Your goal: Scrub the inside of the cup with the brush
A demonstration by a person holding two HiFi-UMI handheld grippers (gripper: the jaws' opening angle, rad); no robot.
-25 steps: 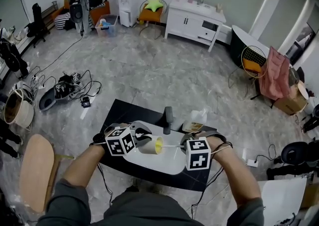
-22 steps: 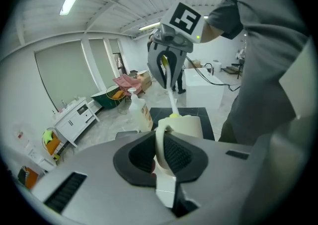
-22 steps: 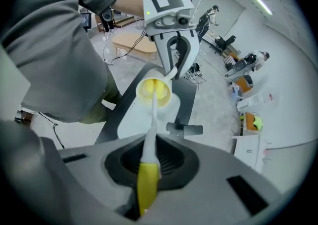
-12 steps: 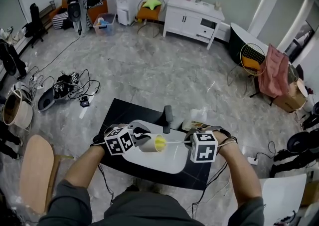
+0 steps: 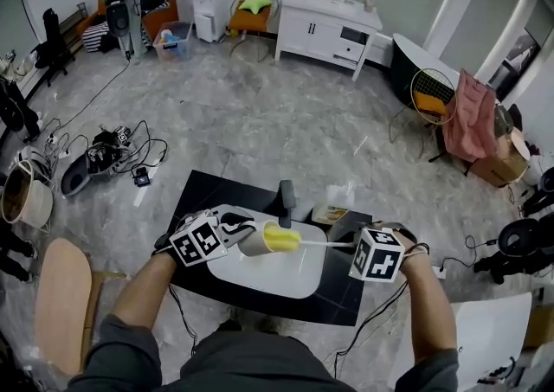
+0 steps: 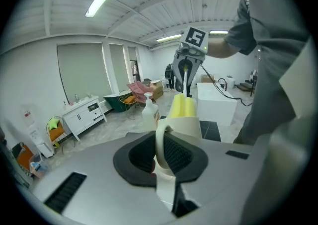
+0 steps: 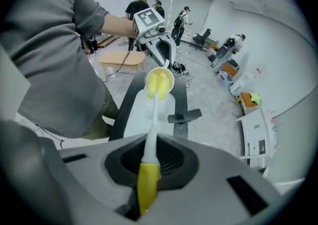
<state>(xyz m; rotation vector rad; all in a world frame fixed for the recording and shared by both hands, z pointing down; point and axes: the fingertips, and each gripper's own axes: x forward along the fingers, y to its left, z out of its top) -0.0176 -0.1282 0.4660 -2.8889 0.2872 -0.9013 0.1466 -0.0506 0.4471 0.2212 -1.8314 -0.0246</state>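
My left gripper is shut on the handle of a cream cup, holding it on its side over the white tray with its mouth toward the right. My right gripper is shut on the yellow grip of the brush. The brush's thin white stem runs left to a yellow sponge head. The head sits at the cup's mouth and partly sticks out of it. In the right gripper view the sponge head covers the cup's opening, with the left gripper behind it.
The tray lies on a black table. A dark upright object and a soap bottle stand at the table's far side. A wooden chair is at my left. Cables and gear lie on the floor.
My right gripper has moved right and rolled, drawing the sponge head from deep in the cup to its mouth. The left gripper and cup have tilted slightly.
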